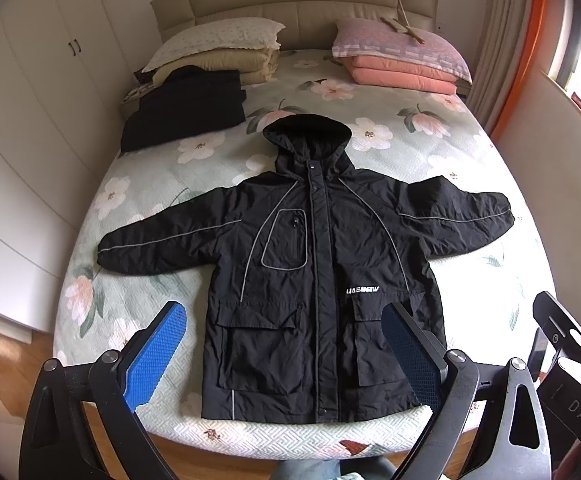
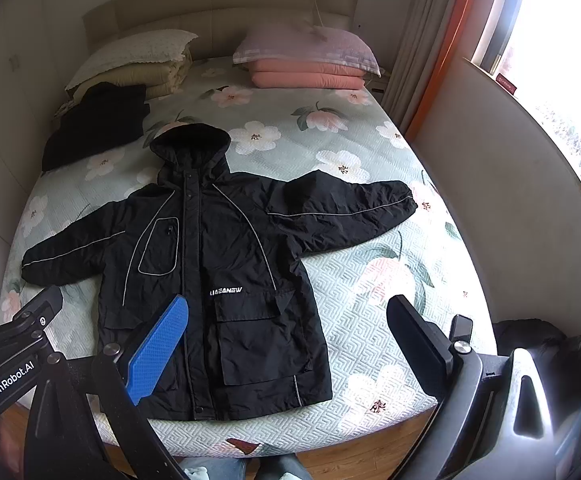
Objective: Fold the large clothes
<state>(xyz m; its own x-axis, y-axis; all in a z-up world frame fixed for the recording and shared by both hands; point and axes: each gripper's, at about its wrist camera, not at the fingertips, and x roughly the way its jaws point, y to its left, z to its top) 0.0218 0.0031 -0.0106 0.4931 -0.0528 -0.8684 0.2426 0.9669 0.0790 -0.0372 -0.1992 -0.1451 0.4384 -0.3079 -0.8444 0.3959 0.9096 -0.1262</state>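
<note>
A black hooded jacket (image 1: 314,264) lies face up and zipped on the flowered bedspread (image 1: 410,152), hem at the foot edge of the bed, hood toward the pillows, both sleeves spread out to the sides. No fold appears to have been made yet.

The left gripper (image 1: 286,354) hangs above the hem with jaws spread wide and nothing between them. The right gripper (image 2: 290,344) hangs above the jacket's lower right side, also wide open and empty. Neither touches the cloth.

Recommended procedure for the first fold (a judgement from the layout):
- Begin with one sleeve. Take the cuff of the right sleeve (image 2: 394,200) and lay it across the chest.
- Pinch only the top layers of fabric; the bedspread beneath is quilted and could be caught with it.
- Keep the other gripper on the body of the jacket to prevent it sliding, as the shell fabric looks slick.
- Fold the hood down before halving the body.

A folded dark garment (image 1: 186,108) already lies near the cream pillow stack (image 1: 218,52); leave it undisturbed.

Legible writing: the chest print (image 2: 225,291) reads roughly "UAEANEW" (first letters uncertain). The left gripper's frame carries "GenRobot.AI" (image 2: 10,380) in the right wrist view. The right gripper's frame shows "DAS" (image 1: 580,414) in the left wrist view.
</note>
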